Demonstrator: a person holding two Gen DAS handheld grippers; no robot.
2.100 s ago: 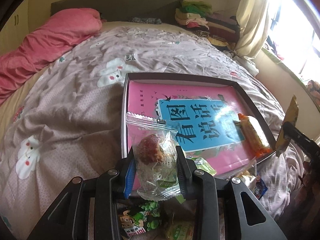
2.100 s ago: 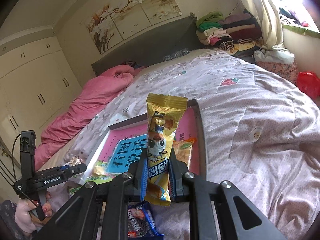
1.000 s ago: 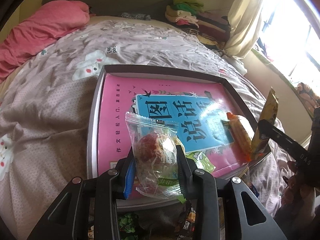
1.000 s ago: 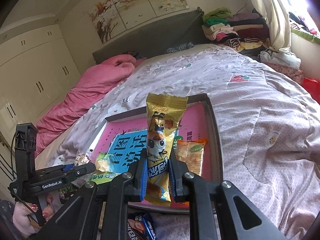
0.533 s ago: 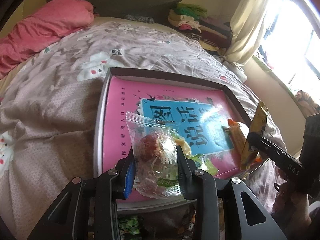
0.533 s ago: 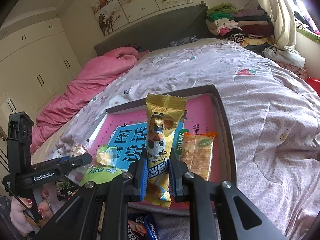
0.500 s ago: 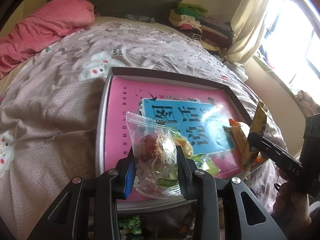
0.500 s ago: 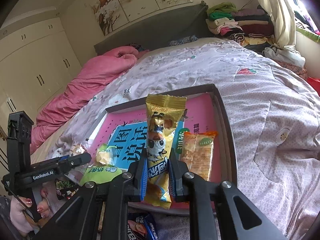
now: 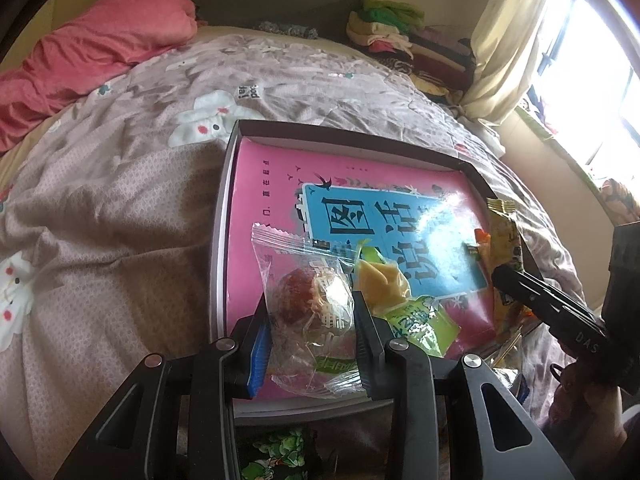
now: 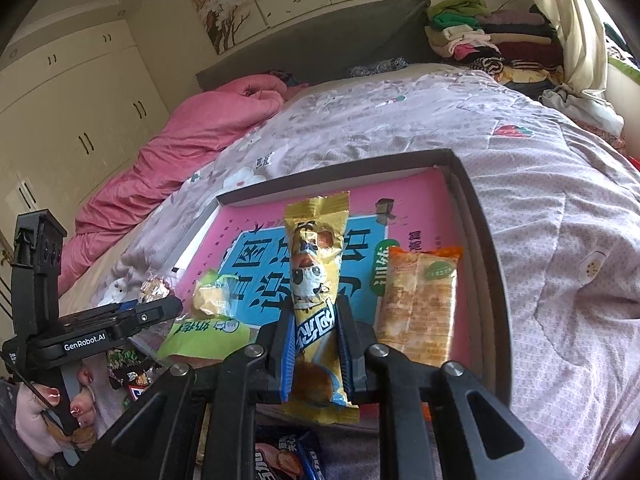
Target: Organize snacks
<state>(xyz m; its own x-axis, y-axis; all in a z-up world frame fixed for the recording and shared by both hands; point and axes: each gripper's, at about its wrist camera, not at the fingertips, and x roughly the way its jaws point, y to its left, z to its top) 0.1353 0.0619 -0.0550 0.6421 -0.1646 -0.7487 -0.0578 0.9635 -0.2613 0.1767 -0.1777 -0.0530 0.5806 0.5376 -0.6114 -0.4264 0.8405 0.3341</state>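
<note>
Two packets in hand — your left gripper (image 9: 312, 320) is clamped on a clear pack (image 9: 308, 312) with a round reddish pastry inside, your right gripper (image 10: 316, 340) is clamped on a tall yellow pack (image 10: 318, 280), held upright by its lower half. Both hover over the near edge of the tray (image 10: 484, 240), a shallow dark-rimmed box with a glossy pink-and-blue book (image 9: 280, 184) lying flat in it, sitting on the quilted bed (image 9: 100, 220). Already on the book: an orange cracker pack (image 10: 418, 304) at the right side, a green pack (image 10: 204, 332) near the front left. More loose packs lie on the bed below the tray's front rim. Handling, my read: all of these are light, crinkly film — slippery, and the contents crush. The pastry looks soft, so go easy on squeeze; you're gripping across its middle, which is the bulkiest and probably the most secure spot. The yellow one is long and floppy above the jaws, so expect it to tip when released; lay it down flat rather than drop it. The book cover is slick, so packs may slide if the tray tilts on the soft quilt.
</note>
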